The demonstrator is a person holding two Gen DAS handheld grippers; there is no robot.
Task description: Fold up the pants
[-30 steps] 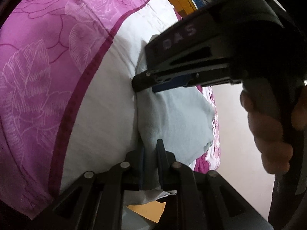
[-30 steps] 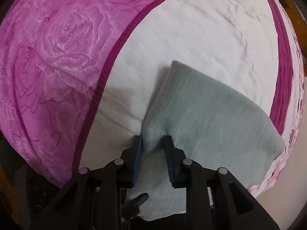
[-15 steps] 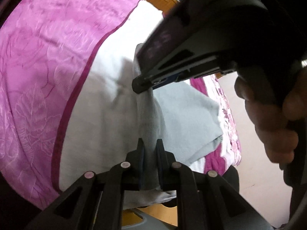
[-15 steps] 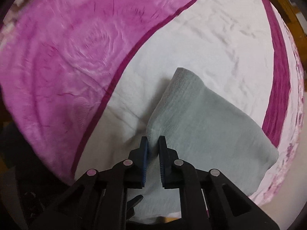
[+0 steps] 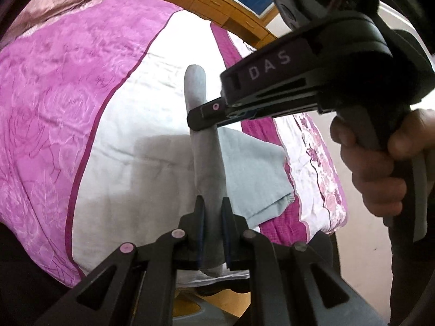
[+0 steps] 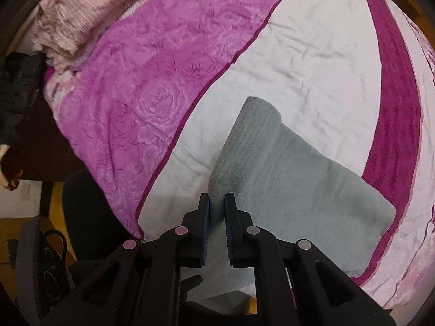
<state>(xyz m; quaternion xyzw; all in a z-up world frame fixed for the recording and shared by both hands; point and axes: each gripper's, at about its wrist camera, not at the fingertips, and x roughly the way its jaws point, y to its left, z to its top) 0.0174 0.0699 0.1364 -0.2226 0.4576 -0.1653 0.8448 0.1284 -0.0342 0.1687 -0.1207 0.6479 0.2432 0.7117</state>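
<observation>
Both grippers pinch the grey pants (image 5: 209, 163) tight: the left gripper (image 5: 212, 212) near one end, the right gripper (image 6: 217, 209) farther along, above the pink-and-white bed cover (image 6: 312, 62).

Pants (image 6: 285, 179) on bed (image 6: 312, 62), near its front edge. Blanket (image 6: 73, 24) at bed's far left. Right gripper (image 5: 201, 121) ahead of left gripper (image 5: 212, 209).
</observation>
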